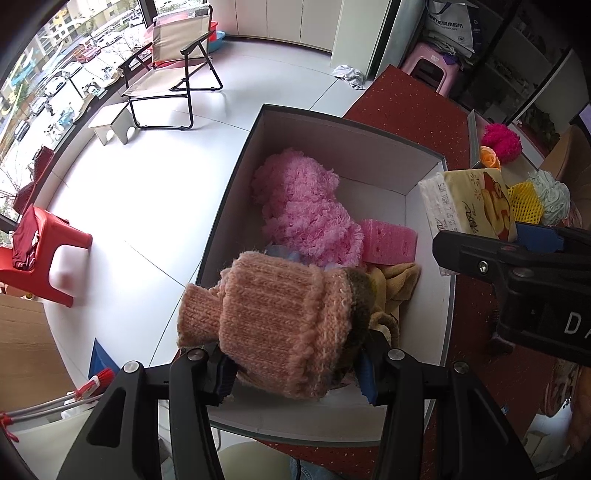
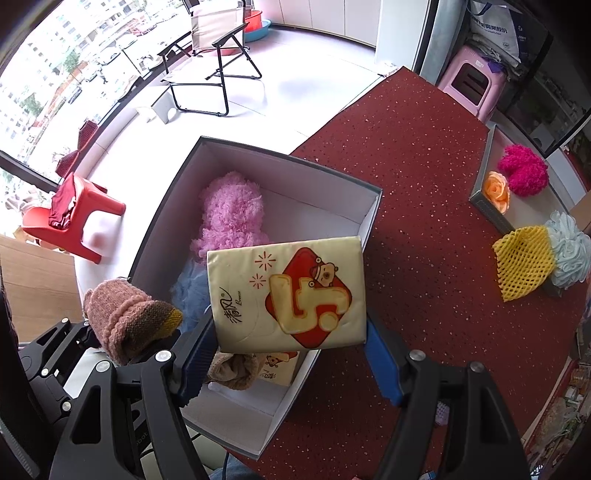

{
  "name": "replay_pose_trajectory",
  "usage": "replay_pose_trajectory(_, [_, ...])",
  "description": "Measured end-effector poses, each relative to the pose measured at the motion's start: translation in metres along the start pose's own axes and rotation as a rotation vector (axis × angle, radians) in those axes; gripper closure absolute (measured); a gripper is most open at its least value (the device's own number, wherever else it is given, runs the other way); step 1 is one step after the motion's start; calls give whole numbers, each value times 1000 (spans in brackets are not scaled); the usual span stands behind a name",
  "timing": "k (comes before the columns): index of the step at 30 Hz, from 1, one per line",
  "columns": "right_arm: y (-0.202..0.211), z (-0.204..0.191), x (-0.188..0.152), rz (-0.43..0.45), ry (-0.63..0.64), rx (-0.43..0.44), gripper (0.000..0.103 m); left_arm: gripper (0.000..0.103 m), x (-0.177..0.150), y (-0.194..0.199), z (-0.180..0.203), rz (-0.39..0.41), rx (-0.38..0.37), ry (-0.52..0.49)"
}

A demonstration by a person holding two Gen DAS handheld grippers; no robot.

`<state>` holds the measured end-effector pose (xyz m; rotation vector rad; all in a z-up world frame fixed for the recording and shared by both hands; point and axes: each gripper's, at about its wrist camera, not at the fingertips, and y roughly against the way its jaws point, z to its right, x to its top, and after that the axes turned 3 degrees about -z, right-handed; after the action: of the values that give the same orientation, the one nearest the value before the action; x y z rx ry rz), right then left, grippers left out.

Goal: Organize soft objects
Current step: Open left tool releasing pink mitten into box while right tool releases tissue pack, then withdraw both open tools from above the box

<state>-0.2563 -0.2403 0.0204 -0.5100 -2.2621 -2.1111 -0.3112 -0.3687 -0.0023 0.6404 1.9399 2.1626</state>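
We see a bright room with a pale tiled floor (image 1: 155, 192) lit by daylight from a curved window (image 1: 55, 74) far to the upper left of the claw; parked cars and buildings show outside. Ahead and left of the claw stands a folding chair (image 1: 173, 62) with a beige seat, a small white stool (image 1: 110, 125) just in front of it. A red plastic stool (image 1: 40, 254) stands to the left. Ahead and right we find a pink stool (image 2: 472, 81) beside stacked bags. A dark red speckled cloth (image 2: 413, 177) covers the table to the right. White panels (image 1: 280, 18) line the far wall.
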Motion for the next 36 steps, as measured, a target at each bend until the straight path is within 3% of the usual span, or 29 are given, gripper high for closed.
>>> replay_pose_trajectory(2, [-3,-1,3,-4,8,8,26,36,-1,-1,2,-5,-1,-7])
replay_pose_trajectory(4, [-4,-1,4,-4,6,19,25,6,-2,0,3,3,9,-10])
replay_pose_trajectory(5, [-5,0,4,-4,0,26,23,0,-3,1,4,9,19,-13])
replay_pose_trajectory(6, [-5,2,4,-5,-8,41,21,0,-4,1,4,10,26,-16])
replay_pose_trajectory(8, [-4,5,3,7,-18,44,1,0,-6,0,6,-9,38,-27])
replay_pose_trajectory(11, [1,8,1,34,-23,24,0,0,-9,0,9,-15,67,-49])
replay_pose_trajectory(14, [4,12,-5,30,-29,18,0,0,-12,4,10,-25,16,-51])
replay_pose_trajectory(17, [11,16,-11,41,-42,20,0,0,-12,14,12,-32,34,-67])
replay_pose_trajectory(21, [21,23,-21,51,-77,39,0,0,-14,11,8,-141,-90,-39])
replay_pose_trajectory(22, [22,24,-23,48,-81,44,0,0,-16,8,9,-162,-77,-41])
replay_pose_trajectory(26, [28,23,-33,29,-76,41,0,0,-26,19,7,-102,35,-41])
replay_pose_trajectory(36, [36,17,-54,18,-68,36,0,0,-37,24,-3,-130,43,15])
